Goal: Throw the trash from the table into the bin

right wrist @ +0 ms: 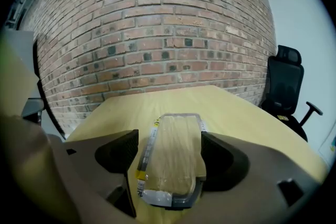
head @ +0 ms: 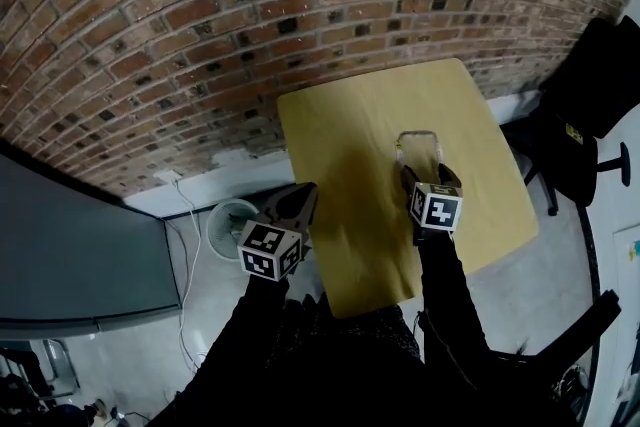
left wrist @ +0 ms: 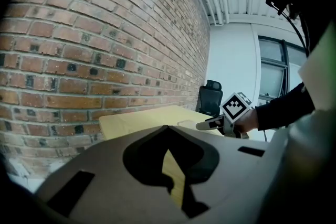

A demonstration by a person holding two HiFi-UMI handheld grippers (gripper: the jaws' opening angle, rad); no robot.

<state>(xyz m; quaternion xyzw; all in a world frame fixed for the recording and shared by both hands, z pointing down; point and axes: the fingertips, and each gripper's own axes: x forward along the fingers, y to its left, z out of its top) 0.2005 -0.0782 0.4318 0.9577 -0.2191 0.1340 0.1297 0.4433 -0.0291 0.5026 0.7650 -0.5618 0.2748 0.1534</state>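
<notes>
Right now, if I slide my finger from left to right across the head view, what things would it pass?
It would pass: dark grey panel → bin → left gripper → right gripper → black office chair. The table and the clear tray overlap the grippers, so I left them out.

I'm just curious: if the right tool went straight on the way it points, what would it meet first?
Probably the clear tray on the table: it lies between the open jaws of the right tool.
</notes>
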